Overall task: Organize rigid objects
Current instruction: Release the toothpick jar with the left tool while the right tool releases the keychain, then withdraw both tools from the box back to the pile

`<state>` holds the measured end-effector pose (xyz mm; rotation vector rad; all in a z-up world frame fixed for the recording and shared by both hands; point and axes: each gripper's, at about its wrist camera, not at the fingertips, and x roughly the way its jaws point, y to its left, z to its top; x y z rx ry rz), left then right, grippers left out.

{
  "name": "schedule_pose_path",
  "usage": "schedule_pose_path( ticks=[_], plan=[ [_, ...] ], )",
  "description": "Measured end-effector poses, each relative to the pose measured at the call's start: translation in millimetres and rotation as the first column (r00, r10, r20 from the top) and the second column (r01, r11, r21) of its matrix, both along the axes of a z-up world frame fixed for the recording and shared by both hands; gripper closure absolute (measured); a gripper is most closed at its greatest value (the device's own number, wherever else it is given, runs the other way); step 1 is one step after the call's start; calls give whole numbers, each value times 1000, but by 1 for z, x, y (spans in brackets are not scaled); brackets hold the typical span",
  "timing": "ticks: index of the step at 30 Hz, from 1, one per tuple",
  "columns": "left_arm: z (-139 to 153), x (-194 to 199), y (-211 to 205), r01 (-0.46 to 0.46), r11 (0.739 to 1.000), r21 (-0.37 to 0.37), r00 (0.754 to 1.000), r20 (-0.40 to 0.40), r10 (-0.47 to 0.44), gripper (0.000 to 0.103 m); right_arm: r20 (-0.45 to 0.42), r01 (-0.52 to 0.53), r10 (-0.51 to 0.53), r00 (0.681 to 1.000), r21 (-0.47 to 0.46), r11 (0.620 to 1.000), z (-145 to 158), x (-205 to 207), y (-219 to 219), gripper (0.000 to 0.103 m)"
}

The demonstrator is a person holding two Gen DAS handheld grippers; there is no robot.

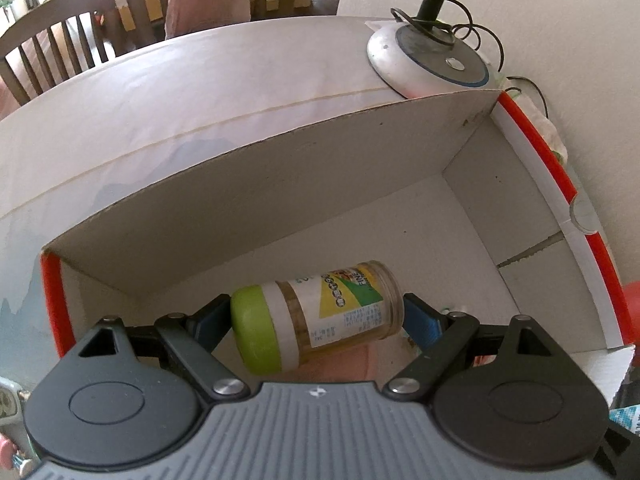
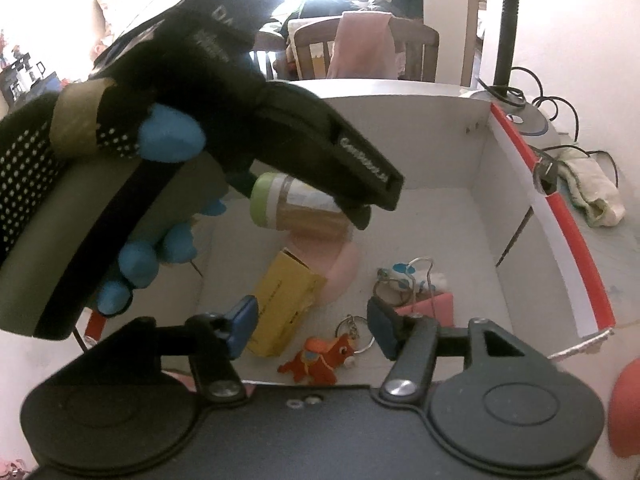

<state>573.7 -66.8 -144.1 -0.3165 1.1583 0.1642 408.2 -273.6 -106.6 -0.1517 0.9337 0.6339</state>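
Here we carry the jar (image 1: 320, 316) pinched lengthwise in the left hand-held gripper (image 1: 316, 316) over the box (image 1: 200, 216), ready for sorting. The right hand-held gripper (image 2: 310, 328) is spread, empty.

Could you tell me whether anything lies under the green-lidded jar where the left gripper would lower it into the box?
Yes. The jar, clamped lengthwise in the left gripper, hangs above a pink object and a yellow carton on the box floor; the floor farther right looks bare.

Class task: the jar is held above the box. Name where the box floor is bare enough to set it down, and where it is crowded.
Bare floor lies along the far wall of the box and its right side. It is crowded near the front: yellow carton, pink item, horse keychain, pink card. The left gripper holds the jar.
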Motion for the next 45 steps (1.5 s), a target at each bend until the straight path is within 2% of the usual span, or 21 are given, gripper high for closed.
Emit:
schedule_pose_path(
  ticks=[9,13,19,24,31,37,40,45],
  plan=[
    [18,-16,1,6,1000,10,999,53,-7,13,15,19,-20,1000,27,999,11,-7,-8,37],
    [26,-26,1,9,1000,4,997,80,-9,13,33,34,-36,999,45,998,16,-10,-12,27],
    [39,-35,-1,17,1000,23,992,123,-20,11,41,34,-37,998,68,997,24,-15,-17,27],
    [51,-48,3,-1,1000,0,988,155,1,11,56,28,-33,998,89,996,38,-22,-24,27],
    [75,-80,0,-4,1000,27,976,217,-2,11,83,23,-33,996,108,994,57,-34,-31,25],
    [92,-114,9,-42,999,24,966,255,35,11,91,6,-18,996,126,992,66,-42,-30,24],
    [99,-136,16,-70,997,25,958,280,60,11,103,-7,-7,995,138,990,71,-52,-28,18],
    [106,-176,28,-112,993,47,944,316,91,11,115,-33,16,993,150,988,78,-68,-18,16]
  ],
)
